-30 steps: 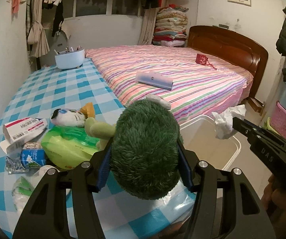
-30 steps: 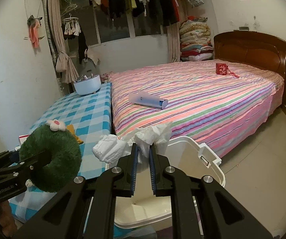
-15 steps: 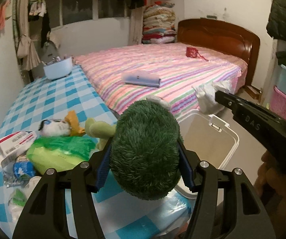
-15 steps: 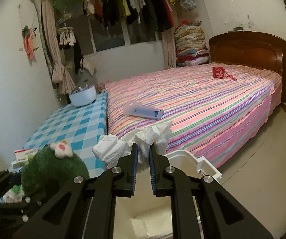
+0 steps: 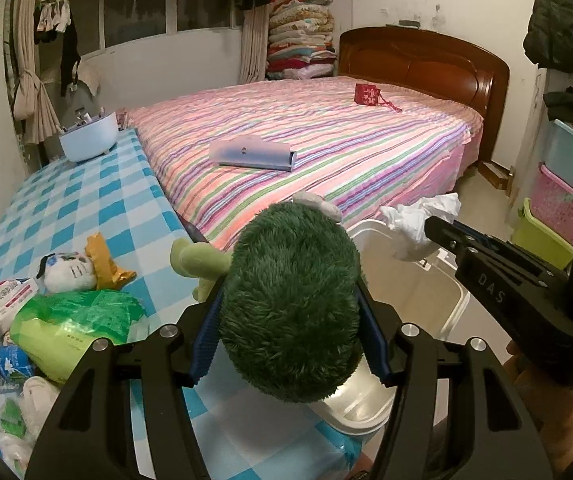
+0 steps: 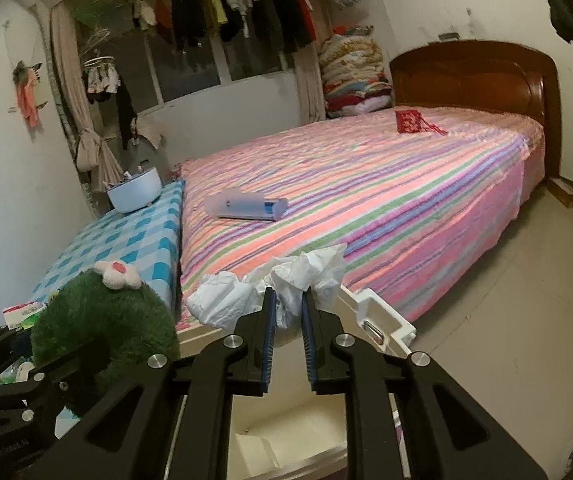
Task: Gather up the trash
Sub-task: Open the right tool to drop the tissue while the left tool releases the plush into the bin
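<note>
Left wrist view: the left gripper (image 5: pixel 290 320) was clamped on a green plush toy (image 5: pixel 292 304), held above the near edge of the blue-checked table (image 5: pixel 86 196). A white bin (image 5: pixel 426 292) stood just beside the table, below and right of the toy. The right gripper (image 5: pixel 432 226) entered from the right, grasping a crumpled white tissue (image 5: pixel 418 220) over the bin. A green bag (image 5: pixel 70 320), a small panda toy (image 5: pixel 64 270) and a red-and-white packet (image 5: pixel 0 304) lay on the table.

Right wrist view: the right gripper (image 6: pixel 288 312) had its jaws pinched on the crumpled white tissue (image 6: pixel 286 284), above the white bin (image 6: pixel 382 320). The green plush toy (image 6: pixel 102 320) sat at left in the left gripper; its jaws could not be made out here.
</note>
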A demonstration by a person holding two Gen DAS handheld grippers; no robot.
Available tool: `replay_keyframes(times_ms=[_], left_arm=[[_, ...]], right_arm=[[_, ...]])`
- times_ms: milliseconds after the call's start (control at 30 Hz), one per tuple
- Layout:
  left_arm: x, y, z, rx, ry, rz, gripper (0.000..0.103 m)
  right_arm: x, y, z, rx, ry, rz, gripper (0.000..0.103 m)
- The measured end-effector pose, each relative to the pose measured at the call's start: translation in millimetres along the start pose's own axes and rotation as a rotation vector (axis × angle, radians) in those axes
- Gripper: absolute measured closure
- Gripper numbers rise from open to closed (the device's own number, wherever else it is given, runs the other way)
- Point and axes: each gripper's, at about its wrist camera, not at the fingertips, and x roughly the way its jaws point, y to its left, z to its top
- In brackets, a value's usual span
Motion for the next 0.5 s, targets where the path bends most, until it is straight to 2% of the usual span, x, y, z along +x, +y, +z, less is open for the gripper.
replay_keyframes(times_ms=[133, 167, 267, 500], left_arm=[[2, -6, 2, 0.007, 0.002, 0.002, 0.044], [3, -6, 3, 0.008, 0.001, 0.002, 0.044], [3, -7, 3, 0.008, 0.003, 0.003, 0.044], [13, -10, 5, 0.001, 0.024, 0.002, 0.042]], right_arm=[[1, -4, 0, 0.015, 0.011, -0.007, 0.088], [1, -5, -1, 0.022, 0.011, -0.009, 0.080], [-4, -9, 1, 0.053, -0.017, -0.012, 0.039], [-26, -24, 5, 0.136, -0.132, -0.017, 0.037]])
